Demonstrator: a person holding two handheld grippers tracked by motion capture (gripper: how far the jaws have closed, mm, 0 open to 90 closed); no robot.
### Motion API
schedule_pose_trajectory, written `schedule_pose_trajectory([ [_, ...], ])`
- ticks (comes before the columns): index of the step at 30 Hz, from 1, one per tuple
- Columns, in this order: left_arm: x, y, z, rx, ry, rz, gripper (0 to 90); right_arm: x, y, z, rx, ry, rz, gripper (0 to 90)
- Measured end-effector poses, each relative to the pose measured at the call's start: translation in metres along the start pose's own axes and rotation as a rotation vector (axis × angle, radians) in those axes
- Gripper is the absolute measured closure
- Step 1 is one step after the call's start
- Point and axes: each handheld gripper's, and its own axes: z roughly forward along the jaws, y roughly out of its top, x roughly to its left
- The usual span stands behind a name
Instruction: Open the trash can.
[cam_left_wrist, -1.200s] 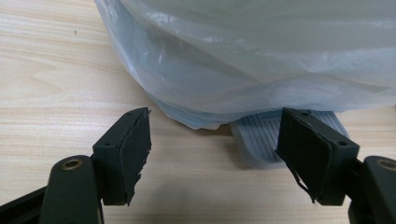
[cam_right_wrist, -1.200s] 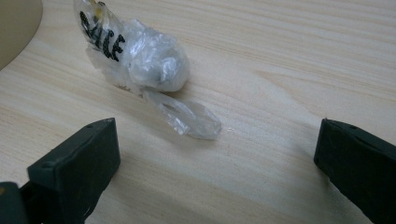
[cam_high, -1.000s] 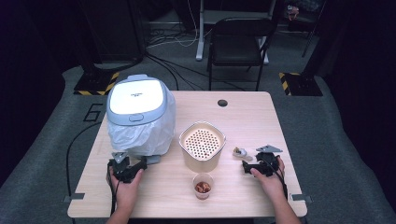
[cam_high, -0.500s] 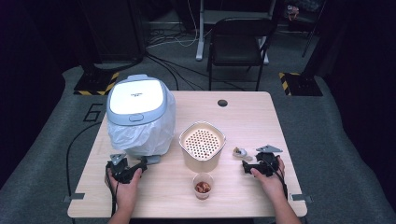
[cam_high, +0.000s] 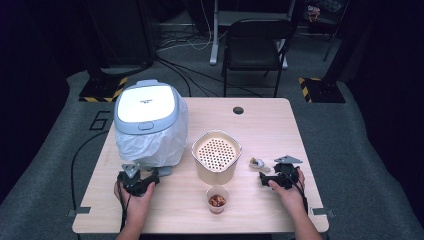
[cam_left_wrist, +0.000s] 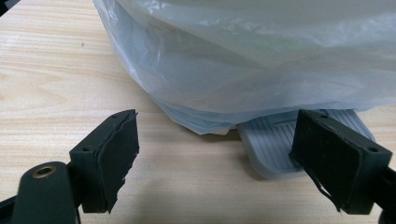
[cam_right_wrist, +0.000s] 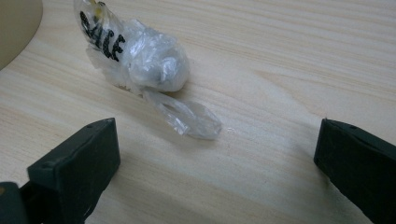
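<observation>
Resting on the pale wooden table (cam_high: 260, 125), the left gripper (cam_high: 141, 181) lies just in front of the large grey-and-white lidded appliance wrapped in a clear plastic bag (cam_high: 149, 125). Its jaws have just been opening and now stand apart with nothing between them; in the left gripper view they face the bag's lower edge and the ribbed grey foot plate (cam_left_wrist: 280, 140) beneath it. The right gripper (cam_high: 267, 179) sits with jaws wide apart, pointing at the small crumpled clear plastic packet with black lettering (cam_right_wrist: 140, 58) lying near it, untouched, beside the cream perforated pot (cam_high: 216, 156).
</observation>
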Motion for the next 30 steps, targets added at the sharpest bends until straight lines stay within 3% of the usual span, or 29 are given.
schedule_pose_trajectory([
  [12,-0.0001,0.0004,0.0019,0.036,-0.011,-0.01,14.7,0.0002,0.0,0.0,0.0,0.0,0.003,0.0],
  [19,0.0015,0.0013,0.0041,0.05,-0.005,0.006,15.0,-0.0002,0.0,-0.0001,0.001,-0.001,-0.002,0.0],
  [21,0.0035,0.0022,0.0059,0.083,-0.005,0.006,15.3,0.0,0.0,0.0,0.0,0.0,0.0,0.0],
  [30,0.0053,0.0027,0.0092,0.116,-0.021,-0.021,15.2,-0.0006,-0.0002,-0.0001,0.002,-0.001,-0.008,0.0],
])
